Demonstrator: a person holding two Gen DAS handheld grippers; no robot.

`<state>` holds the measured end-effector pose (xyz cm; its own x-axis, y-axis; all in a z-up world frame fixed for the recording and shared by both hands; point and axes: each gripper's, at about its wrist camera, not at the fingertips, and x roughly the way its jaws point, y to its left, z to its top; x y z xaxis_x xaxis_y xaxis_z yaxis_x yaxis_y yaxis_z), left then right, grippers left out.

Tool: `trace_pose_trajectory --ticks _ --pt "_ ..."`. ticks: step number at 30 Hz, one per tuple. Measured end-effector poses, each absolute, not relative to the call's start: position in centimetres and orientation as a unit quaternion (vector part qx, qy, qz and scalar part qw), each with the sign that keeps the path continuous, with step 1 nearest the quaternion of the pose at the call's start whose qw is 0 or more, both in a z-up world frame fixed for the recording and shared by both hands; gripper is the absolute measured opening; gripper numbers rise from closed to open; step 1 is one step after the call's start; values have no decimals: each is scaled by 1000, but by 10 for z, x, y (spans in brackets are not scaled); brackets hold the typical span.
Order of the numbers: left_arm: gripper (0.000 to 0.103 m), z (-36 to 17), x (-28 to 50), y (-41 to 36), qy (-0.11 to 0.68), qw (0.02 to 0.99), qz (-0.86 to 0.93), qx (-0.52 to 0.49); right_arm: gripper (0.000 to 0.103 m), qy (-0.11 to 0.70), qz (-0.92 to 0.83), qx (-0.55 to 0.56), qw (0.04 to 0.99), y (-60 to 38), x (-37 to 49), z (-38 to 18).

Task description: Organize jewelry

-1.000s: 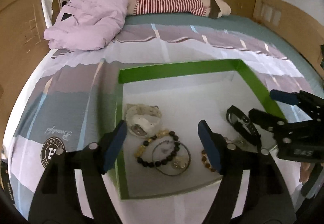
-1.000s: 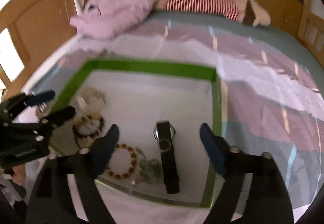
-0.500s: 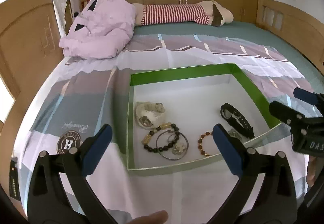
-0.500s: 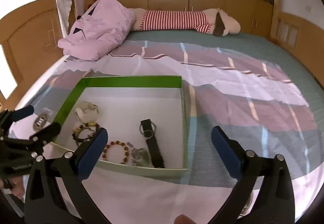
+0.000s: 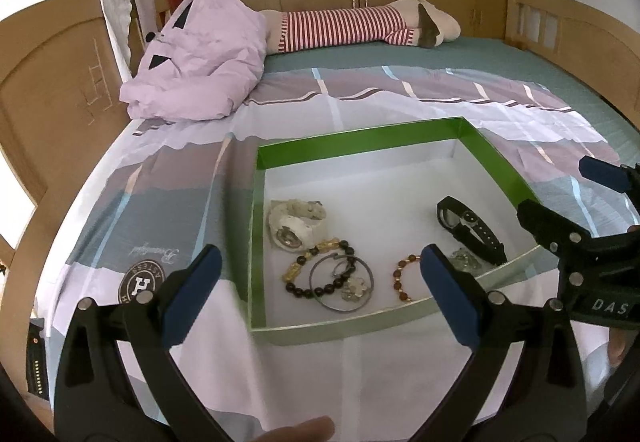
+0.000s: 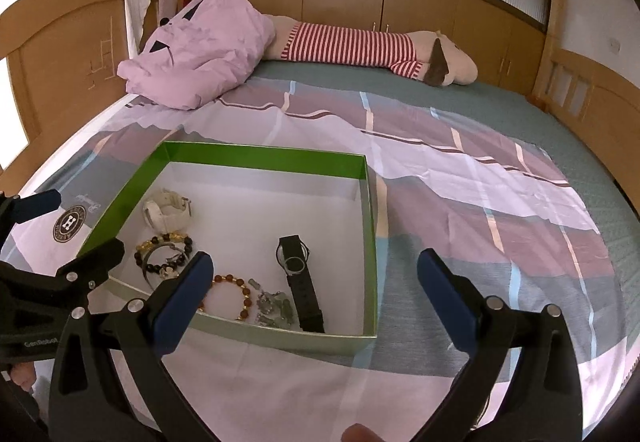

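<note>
Bed sheet around green box, pink quilt behind

"DAS" is showing in pale letters on the right gripper at the right edge of the left wrist view (the rest is running out of frame). "GenRobot" is showing on the left gripper, lower left of the right wrist view. A round badge on the bedsheet is showing a large "H", its ring lettering too small to read.

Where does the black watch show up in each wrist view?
Left wrist: black watch lies right of centre, by the box's right wall.
Right wrist: black watch lies just left of centre, near the front wall.
Shared landmark: the green box holding it.
</note>
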<state>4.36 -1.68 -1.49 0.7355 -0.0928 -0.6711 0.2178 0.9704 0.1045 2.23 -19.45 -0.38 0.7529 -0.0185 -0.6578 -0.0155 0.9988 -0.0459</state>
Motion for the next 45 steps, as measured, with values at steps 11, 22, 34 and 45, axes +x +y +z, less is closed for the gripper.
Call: trace_pose_trajectory --ticks 11,22,34,45 --pt "100 -14 45 -12 358 927 -83 81 102 349 2 -29 937 -191 22 -4" --pt "100 -14 44 -12 357 927 -83 81 102 349 5 -27 937 -191 23 -4" --pt "100 -13 45 -10 362 925 -81 80 102 348 12 -26 937 -191 23 -3" --pt "100 -16 46 -10 363 925 -77 85 102 347 13 -26 937 -189 22 -4"
